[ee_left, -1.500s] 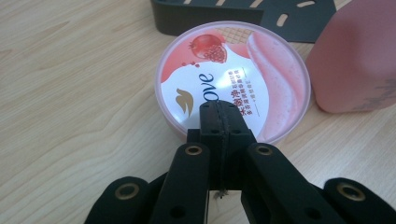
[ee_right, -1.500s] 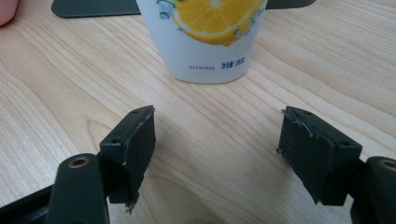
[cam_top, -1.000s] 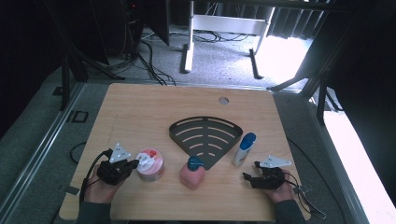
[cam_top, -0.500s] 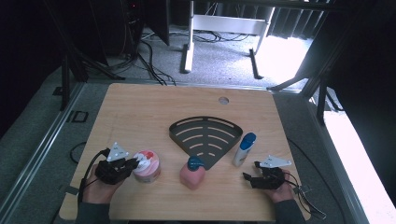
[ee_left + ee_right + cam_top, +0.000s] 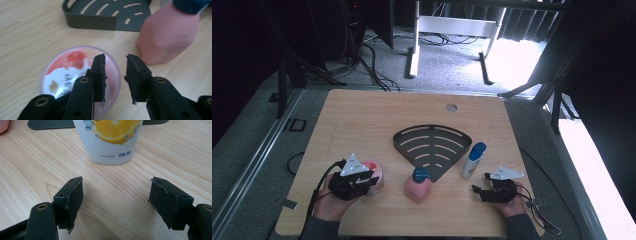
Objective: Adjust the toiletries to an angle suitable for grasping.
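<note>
Wooden table [image 5: 362, 120], left gripper [image 5: 115, 72] above cup [image 5: 60, 72]

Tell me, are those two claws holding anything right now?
No. The left gripper, jaws just opening, hangs above the pink cup; the right gripper stands open before the white bottle.

"21137956" printed on the white orange-pictured bottle [image 5: 113, 140]

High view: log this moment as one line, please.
left gripper: fingers just opening, above pink cup | right gripper: open, facing white bottle | rack: empty
</note>
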